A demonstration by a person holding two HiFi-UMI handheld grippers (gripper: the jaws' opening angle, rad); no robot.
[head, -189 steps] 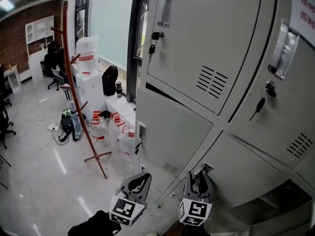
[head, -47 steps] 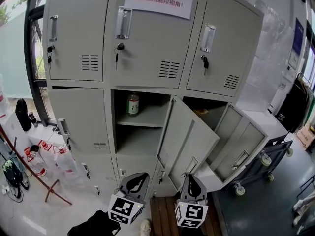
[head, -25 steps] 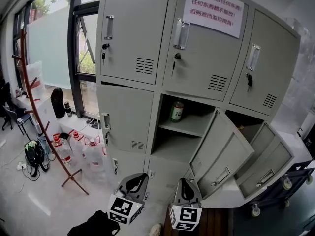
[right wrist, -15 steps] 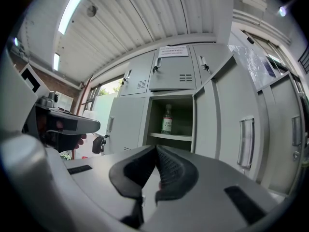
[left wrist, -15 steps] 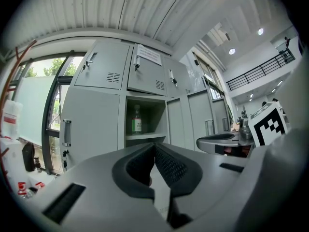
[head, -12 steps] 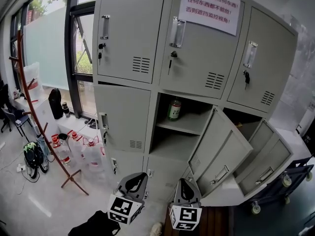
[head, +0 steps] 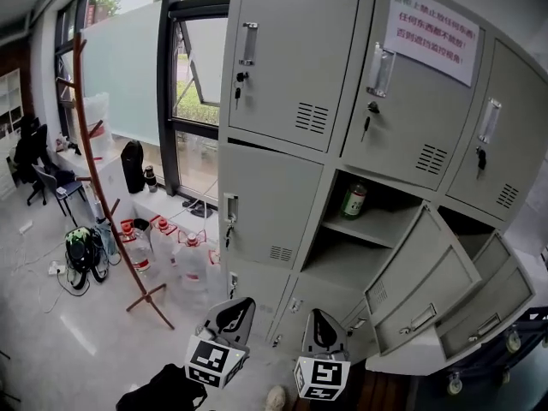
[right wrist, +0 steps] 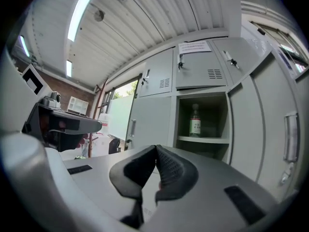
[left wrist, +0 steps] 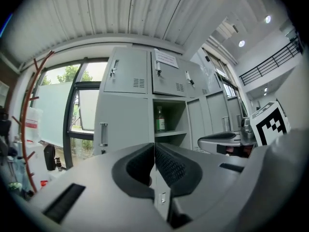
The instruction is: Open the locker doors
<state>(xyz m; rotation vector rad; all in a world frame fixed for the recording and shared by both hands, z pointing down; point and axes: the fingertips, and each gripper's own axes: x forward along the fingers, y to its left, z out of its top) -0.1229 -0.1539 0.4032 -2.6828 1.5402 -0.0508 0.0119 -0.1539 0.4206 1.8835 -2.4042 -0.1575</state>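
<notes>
Head view: locker (head: 295, 50); middle-row centre door (head: 419, 268) and right door (head: 490, 305) swung open, left door (head: 272, 197) shut; green bottle (head: 353, 202) on the open shelf. Left gripper (head: 241, 306) and right gripper (head: 318, 316) low, apart from the doors. Left gripper view: jaws together, nothing between. Right gripper view: jaws together, empty.

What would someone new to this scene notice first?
The grey locker bank fills the right, with two middle-row doors swung open and a green bottle on a shelf in the open middle compartment. At left stands a reddish coat stand, with water jugs by its foot.
</notes>
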